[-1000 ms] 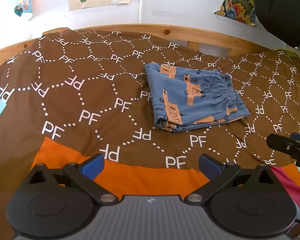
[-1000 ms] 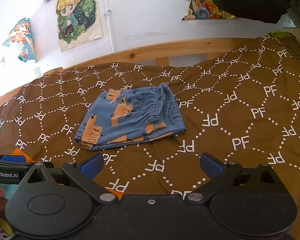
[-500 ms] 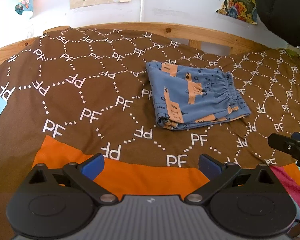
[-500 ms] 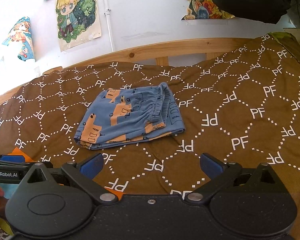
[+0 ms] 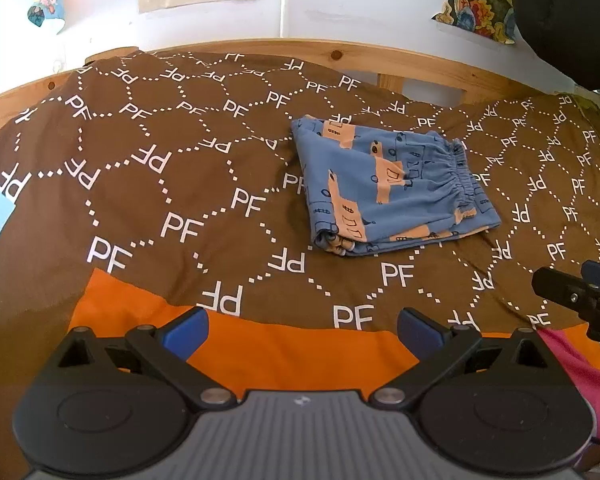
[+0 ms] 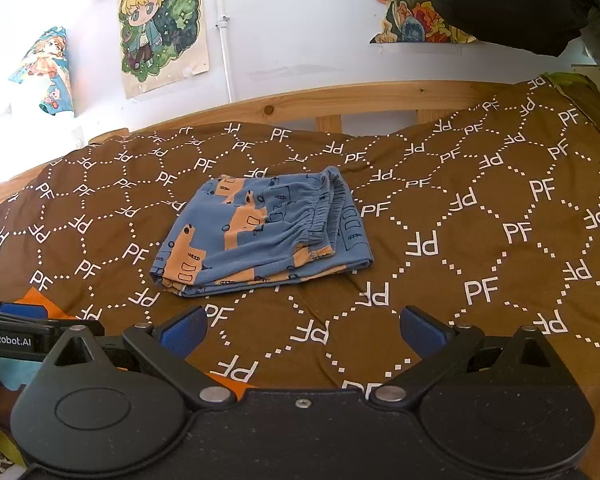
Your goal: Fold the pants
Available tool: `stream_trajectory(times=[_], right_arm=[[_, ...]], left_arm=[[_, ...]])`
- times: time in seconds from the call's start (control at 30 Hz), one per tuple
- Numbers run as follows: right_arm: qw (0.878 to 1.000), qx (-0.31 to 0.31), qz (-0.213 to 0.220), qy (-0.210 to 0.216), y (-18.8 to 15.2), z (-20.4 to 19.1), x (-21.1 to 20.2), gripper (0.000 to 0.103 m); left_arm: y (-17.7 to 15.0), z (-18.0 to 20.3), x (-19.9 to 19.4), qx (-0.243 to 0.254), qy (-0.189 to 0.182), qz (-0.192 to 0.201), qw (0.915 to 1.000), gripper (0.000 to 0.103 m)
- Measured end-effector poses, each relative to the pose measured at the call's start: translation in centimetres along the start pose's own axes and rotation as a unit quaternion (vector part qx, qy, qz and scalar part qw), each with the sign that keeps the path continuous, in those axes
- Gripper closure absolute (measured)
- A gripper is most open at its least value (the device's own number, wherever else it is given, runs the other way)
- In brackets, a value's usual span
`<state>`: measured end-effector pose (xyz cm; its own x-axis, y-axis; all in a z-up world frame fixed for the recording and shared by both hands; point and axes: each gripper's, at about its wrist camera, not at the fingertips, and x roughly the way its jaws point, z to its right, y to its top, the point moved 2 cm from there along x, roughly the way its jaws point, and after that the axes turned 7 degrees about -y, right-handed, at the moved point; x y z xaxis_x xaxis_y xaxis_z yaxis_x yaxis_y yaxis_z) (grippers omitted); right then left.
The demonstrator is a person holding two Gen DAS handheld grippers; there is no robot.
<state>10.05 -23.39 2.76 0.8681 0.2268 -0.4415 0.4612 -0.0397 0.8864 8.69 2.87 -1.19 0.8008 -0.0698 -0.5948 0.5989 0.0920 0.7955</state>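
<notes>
The blue pants (image 5: 388, 192) with orange prints lie folded into a compact rectangle on the brown bedspread, elastic waistband to the right. They also show in the right wrist view (image 6: 260, 236). My left gripper (image 5: 302, 330) is open and empty, held back from the pants over the orange patch. My right gripper (image 6: 302, 330) is open and empty, just in front of the pants' near edge. Each gripper shows at the edge of the other's view: the right (image 5: 580, 296), the left (image 6: 16, 332).
The brown bedspread (image 5: 160, 184) with white PF lettering covers the bed. A wooden bed frame (image 6: 340, 100) runs along the far side under a white wall with posters. A dark garment (image 6: 508, 0) hangs at the upper right.
Both views have shifted very slightly; the pants sit a touch lower in frame. The pants and both open grippers are otherwise unchanged.
</notes>
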Motion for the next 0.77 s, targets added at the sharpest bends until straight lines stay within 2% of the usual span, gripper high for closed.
stream_trajectory(times=[0.77], right_arm=[[1.000,-0.009,0.002,0.002,0.18,-0.17,-0.25,0.001]], left_arm=[[-0.21,0.34,-0.08,0.007,0.009,-0.003,0.9999,0.000]])
